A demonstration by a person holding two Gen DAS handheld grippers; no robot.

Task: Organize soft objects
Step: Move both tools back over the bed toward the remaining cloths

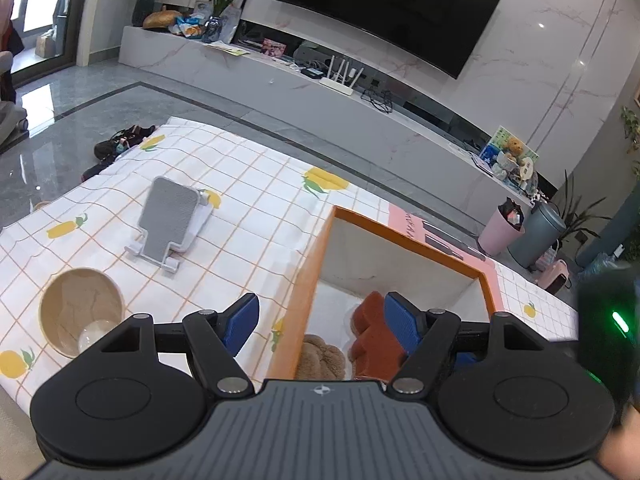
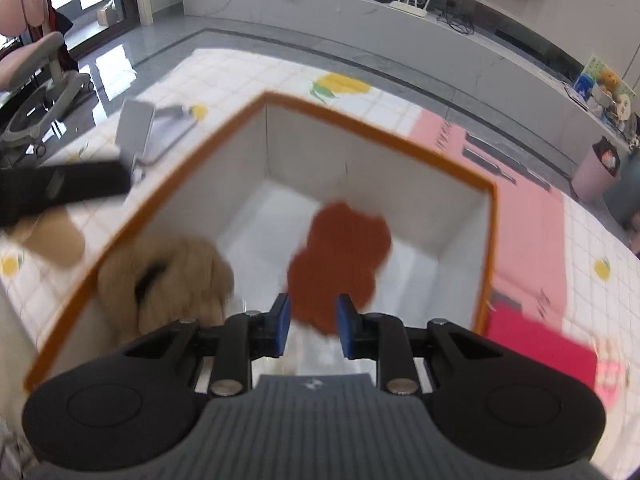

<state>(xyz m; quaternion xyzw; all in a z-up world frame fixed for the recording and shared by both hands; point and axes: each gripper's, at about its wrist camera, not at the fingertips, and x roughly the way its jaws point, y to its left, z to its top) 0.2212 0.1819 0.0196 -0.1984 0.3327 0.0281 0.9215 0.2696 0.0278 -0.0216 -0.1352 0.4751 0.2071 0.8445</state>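
A white box with an orange rim (image 1: 404, 236) (image 2: 380, 124) stands on the lemon-print tablecloth. On its floor lie a tan plush toy (image 1: 320, 356) (image 2: 180, 276) at the left and a red-brown soft piece (image 1: 368, 328) (image 2: 340, 248) toward the middle. My left gripper (image 1: 322, 312) is open wide and straddles the box's left wall, holding nothing. My right gripper (image 2: 313, 320) hovers over the box, its jaws a little apart. The near end of the blurred red-brown piece shows in the gap below them, and the pads do not press on it.
A grey and white phone stand (image 1: 170, 220) and a beige bowl (image 1: 80, 312) sit on the cloth left of the box. A pink sheet (image 2: 532, 208) lies beyond the box on the right, with a magenta item (image 2: 536, 344) near its right wall.
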